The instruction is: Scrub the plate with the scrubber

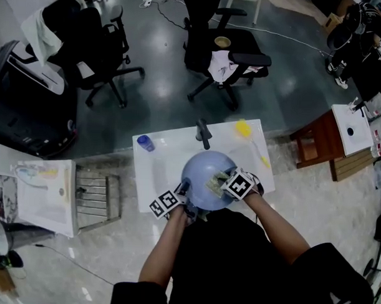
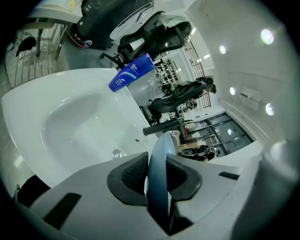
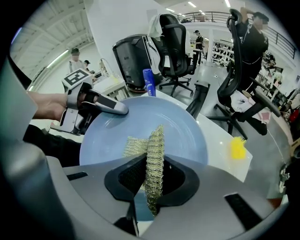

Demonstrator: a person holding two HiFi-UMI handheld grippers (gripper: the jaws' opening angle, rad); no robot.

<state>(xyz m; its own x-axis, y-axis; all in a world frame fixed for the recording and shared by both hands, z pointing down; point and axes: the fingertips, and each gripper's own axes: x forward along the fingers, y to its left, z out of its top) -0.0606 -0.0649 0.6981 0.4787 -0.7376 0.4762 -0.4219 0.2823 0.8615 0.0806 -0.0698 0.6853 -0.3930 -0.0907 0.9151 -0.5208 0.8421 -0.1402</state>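
Left gripper (image 2: 157, 180) clamps the smooth round pale-blue plate (image 1: 201, 170) by its rim; right gripper (image 3: 153, 176) pinches a coarse yellowish mesh scrubber (image 3: 154, 147) against its face.

Blue bottle (image 2: 131, 73): label print illegible

Surroundings as I see them from my station. On the white tabletop (image 1: 153, 178): a blue bottle (image 1: 145, 142) at the far left corner, a black faucet (image 1: 203, 133) at the far edge and a yellow item (image 1: 242, 127) at far right. On the floor beyond stand one black office chair (image 1: 244, 39) carrying crumpled cloth and a second chair (image 1: 94, 45) to the left. A wire rack (image 1: 96, 201) sits beside the tabletop at left, a wooden stool (image 1: 315, 143) at right.
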